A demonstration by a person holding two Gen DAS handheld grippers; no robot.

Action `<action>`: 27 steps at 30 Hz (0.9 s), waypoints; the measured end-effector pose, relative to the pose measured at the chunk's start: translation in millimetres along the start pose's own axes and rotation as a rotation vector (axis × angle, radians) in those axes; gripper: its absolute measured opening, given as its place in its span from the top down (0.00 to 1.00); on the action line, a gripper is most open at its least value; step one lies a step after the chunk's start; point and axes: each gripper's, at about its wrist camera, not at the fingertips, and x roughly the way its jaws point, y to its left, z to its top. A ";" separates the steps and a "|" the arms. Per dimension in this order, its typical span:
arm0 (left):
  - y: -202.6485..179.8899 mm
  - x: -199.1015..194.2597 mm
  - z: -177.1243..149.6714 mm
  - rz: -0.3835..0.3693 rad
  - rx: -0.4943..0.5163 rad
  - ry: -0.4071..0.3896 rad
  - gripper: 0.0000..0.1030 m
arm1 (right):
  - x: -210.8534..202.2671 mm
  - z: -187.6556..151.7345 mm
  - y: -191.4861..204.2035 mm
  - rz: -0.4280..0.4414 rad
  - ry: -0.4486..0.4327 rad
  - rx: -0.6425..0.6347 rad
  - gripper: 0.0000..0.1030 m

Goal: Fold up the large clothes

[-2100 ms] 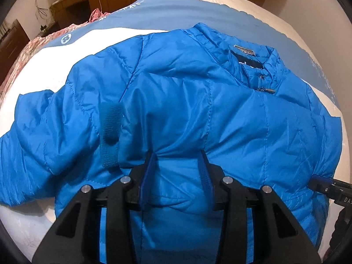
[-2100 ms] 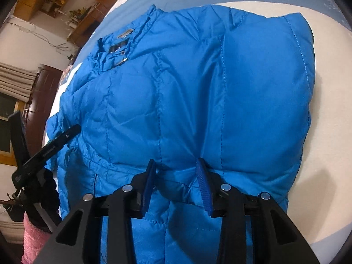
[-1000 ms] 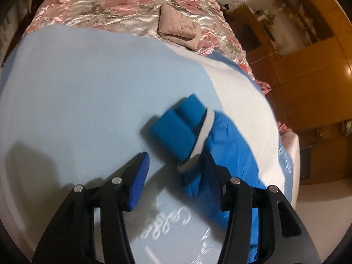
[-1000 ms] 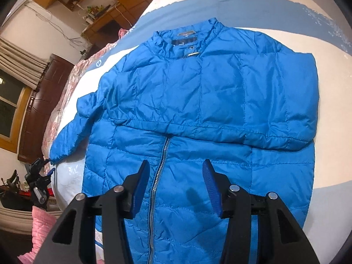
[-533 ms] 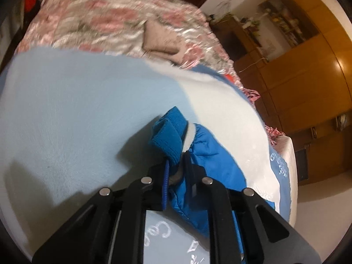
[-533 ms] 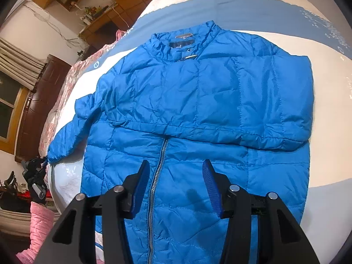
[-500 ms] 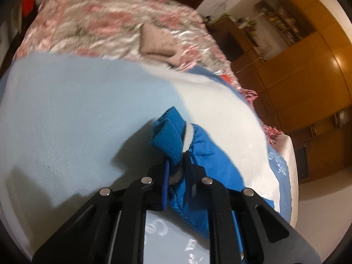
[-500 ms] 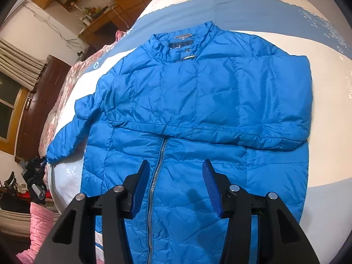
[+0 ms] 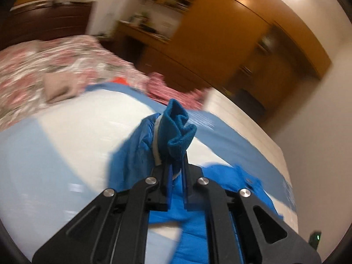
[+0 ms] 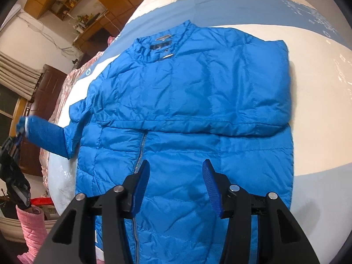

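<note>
- Pinching the knit cuff point(image 9: 179, 129) of the free sleeve, the left gripper point(image 9: 177, 171) has its jaws pressed shut on the fabric; the cuff stands up just past the fingertips and the sleeve point(image 9: 132, 151) hangs down to their left side.
- Spread on the bed point(image 10: 319, 50), the blue jacket point(image 10: 189, 101) lies zipper-up directly ahead of and under the right gripper point(image 10: 176, 181), whose jaws stand about half open over the lower front with nothing between them.
- In the right wrist view, the held sleeve point(image 10: 47, 135) stretches out sideways from the jacket's body, well off to the left of the right fingers; its long axis runs across, toward the torso.
- The other sleeve point(image 10: 220, 114) is already laid across the chest, so this one likely goes over it, and the left hand is the one placed to carry it.
- The left view is motion-blurred; how deep the cuff sits in the pads is hard to make out, and the hem is cut off below the right fingers.
</note>
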 end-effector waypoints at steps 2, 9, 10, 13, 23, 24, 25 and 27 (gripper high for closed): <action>-30.2 15.6 -10.1 -0.041 0.049 0.035 0.95 | -3.7 -1.8 -7.7 -0.001 -0.008 0.013 0.51; -122.9 86.9 -66.8 -0.179 0.215 0.224 0.95 | -12.5 -5.7 -26.2 -0.016 -0.023 0.038 0.51; -129.8 98.6 -75.8 -0.184 0.234 0.261 0.95 | -12.7 -5.9 -27.1 -0.018 -0.024 0.038 0.51; -137.3 132.5 -103.0 -0.163 0.277 0.356 0.95 | -12.8 -4.1 -28.4 -0.013 -0.026 0.038 0.51; -111.0 158.4 -134.7 -0.241 0.255 0.565 0.61 | 12.7 22.1 12.6 0.015 0.017 -0.061 0.51; -109.6 150.7 -131.5 -0.260 0.241 0.557 0.53 | 16.3 26.2 19.6 0.020 0.025 -0.074 0.51; -107.0 141.2 -125.8 -0.285 0.229 0.541 0.49 | 21.6 32.0 29.9 0.029 0.034 -0.096 0.51; -99.7 124.0 -112.3 -0.308 0.213 0.505 0.48 | 31.0 41.4 50.2 0.051 0.051 -0.135 0.51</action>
